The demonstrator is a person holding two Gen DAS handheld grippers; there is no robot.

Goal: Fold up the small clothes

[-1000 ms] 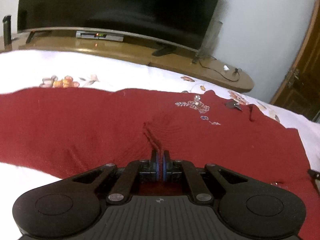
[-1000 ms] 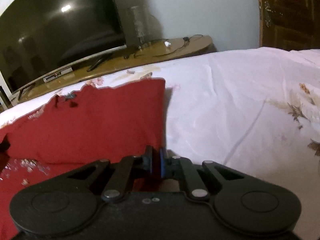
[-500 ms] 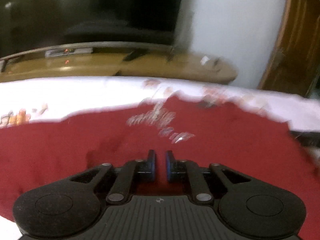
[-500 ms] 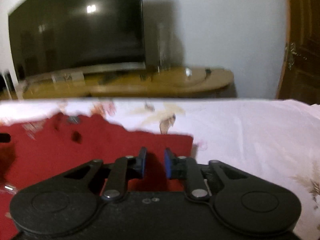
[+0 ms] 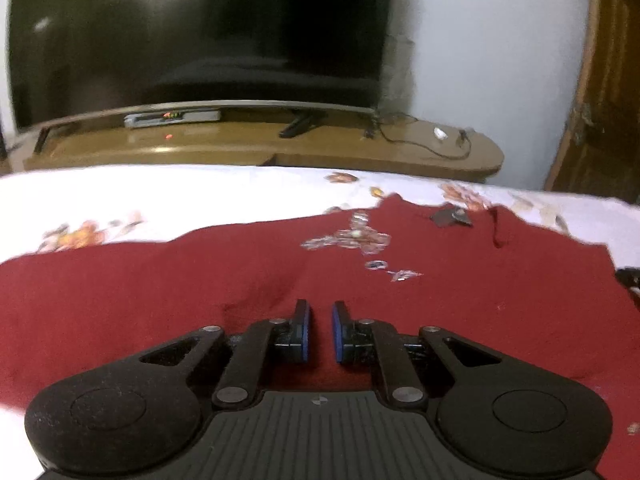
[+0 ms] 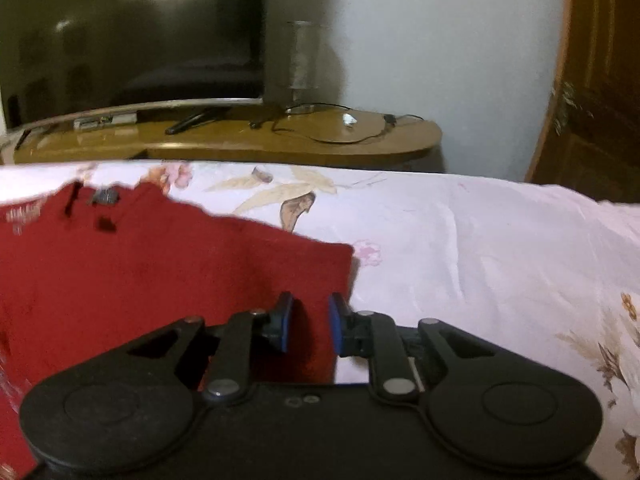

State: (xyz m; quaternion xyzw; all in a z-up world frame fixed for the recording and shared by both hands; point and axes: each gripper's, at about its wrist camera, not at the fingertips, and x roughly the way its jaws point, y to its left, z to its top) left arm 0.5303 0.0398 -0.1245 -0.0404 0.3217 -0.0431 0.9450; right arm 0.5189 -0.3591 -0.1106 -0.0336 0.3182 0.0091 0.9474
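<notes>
Both tools have let go since a second ago: then each was pinched shut on the cloth, now the left tool and the right tool stand with jaws apart, holding nothing, just above the red embroidered top. It lies spread on the flowered bedsheet, its right side edge straight beneath the right tool, a small ridge rumpled ahead of the left one. I'd judge one fold laid down, with more folds and smoothing left. Beyond the bed stand a wooden TV stand, a dark television, a loose cable and a wooden door; nothing blocks the cloth.
</notes>
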